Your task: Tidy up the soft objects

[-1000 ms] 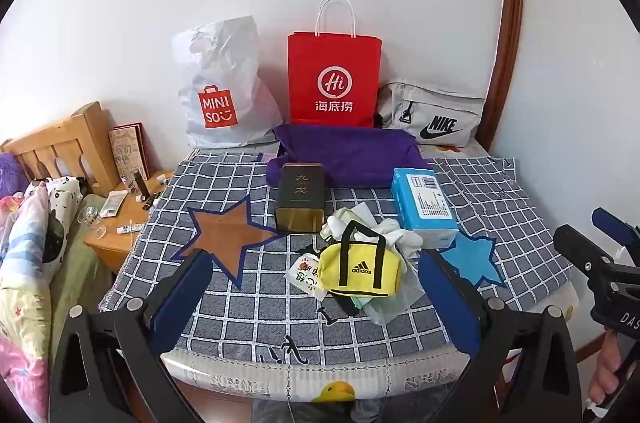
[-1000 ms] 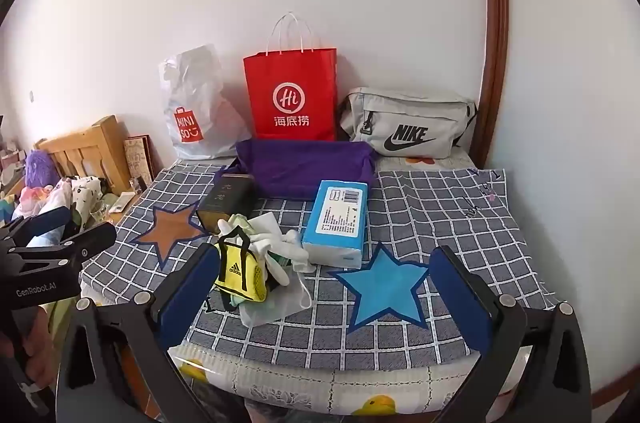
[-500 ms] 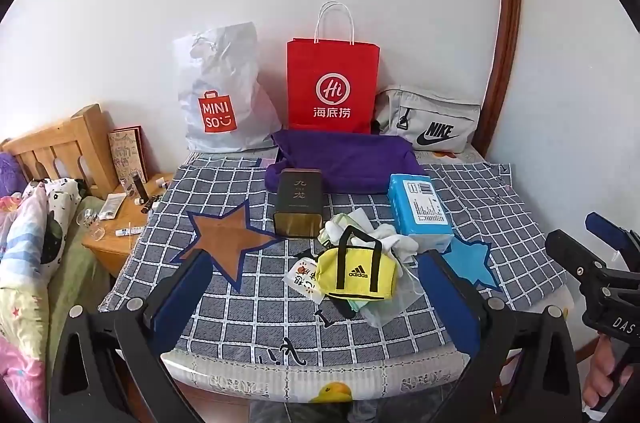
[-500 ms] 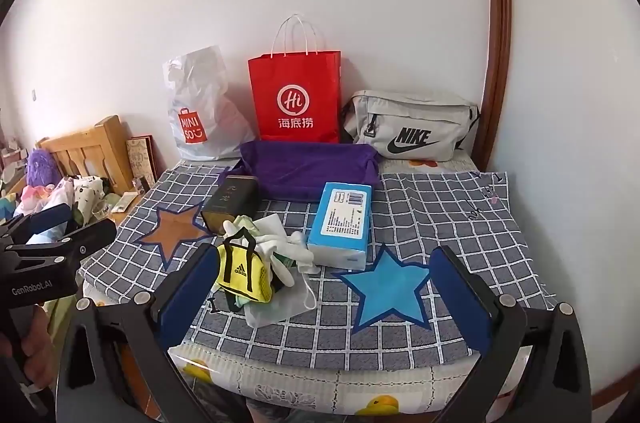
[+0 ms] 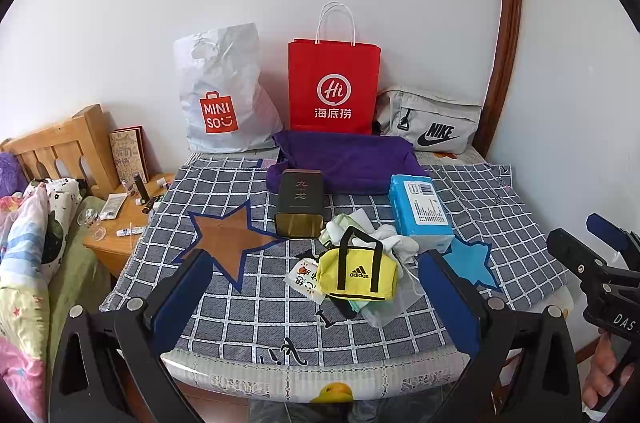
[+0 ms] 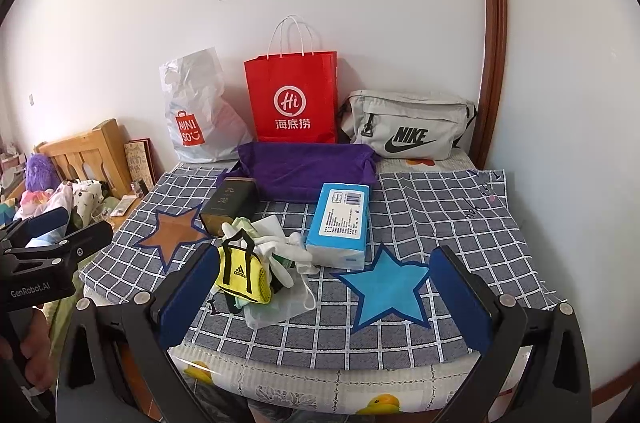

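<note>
A small yellow adidas bag [image 5: 360, 275] [image 6: 240, 273] lies on a pile of white and pale green soft items [image 5: 384, 239] [image 6: 280, 247] on the checked cloth [image 5: 280, 307] [image 6: 440, 215]. A blue tissue pack [image 5: 420, 211] [image 6: 340, 219] and a dark tin [image 5: 300, 203] [image 6: 232, 203] lie behind the pile. A purple cloth [image 5: 344, 161] [image 6: 304, 167] lies further back. My left gripper [image 5: 316, 303] and right gripper [image 6: 324, 299] are both open and empty, held short of the table's front edge.
A white Miniso bag [image 5: 220, 95], a red paper bag [image 5: 334, 87] and a grey Nike bag [image 5: 432, 123] stand along the wall. A brown star [image 5: 228, 239] and a blue star [image 6: 388, 287] mark the cloth. A wooden nightstand [image 5: 120, 219] and bed are at the left.
Both grippers have drawn back slightly from the table; the objects appear a little smaller and lower. Nothing on the table has moved.
</note>
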A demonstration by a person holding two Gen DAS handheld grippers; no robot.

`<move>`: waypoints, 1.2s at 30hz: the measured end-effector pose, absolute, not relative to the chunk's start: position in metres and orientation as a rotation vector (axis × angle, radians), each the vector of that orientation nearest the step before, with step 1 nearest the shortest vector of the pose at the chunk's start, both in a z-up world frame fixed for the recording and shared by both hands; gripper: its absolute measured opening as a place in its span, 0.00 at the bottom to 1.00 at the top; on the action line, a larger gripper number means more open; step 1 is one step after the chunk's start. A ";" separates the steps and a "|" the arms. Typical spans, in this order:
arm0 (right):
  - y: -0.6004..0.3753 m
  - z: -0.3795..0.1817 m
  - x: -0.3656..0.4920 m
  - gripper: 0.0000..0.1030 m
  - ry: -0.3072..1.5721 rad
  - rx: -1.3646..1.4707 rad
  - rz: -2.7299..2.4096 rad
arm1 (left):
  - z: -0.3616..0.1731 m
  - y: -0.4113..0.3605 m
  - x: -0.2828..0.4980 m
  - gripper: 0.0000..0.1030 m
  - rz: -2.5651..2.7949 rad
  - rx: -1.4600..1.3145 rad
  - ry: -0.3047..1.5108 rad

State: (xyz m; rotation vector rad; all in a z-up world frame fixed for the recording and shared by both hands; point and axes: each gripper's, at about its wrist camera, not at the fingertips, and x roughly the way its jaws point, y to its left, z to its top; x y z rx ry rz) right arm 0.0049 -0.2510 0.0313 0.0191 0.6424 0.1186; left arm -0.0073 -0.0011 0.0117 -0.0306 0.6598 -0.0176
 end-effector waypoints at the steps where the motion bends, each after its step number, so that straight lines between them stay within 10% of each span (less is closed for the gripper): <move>1: -0.250 0.031 0.005 1.00 0.642 0.018 0.118 | 0.012 -0.001 -0.008 1.00 -0.018 -0.031 0.660; 36: -0.250 0.034 0.001 1.00 0.626 0.028 0.118 | 0.012 -0.002 -0.008 1.00 -0.018 -0.029 0.660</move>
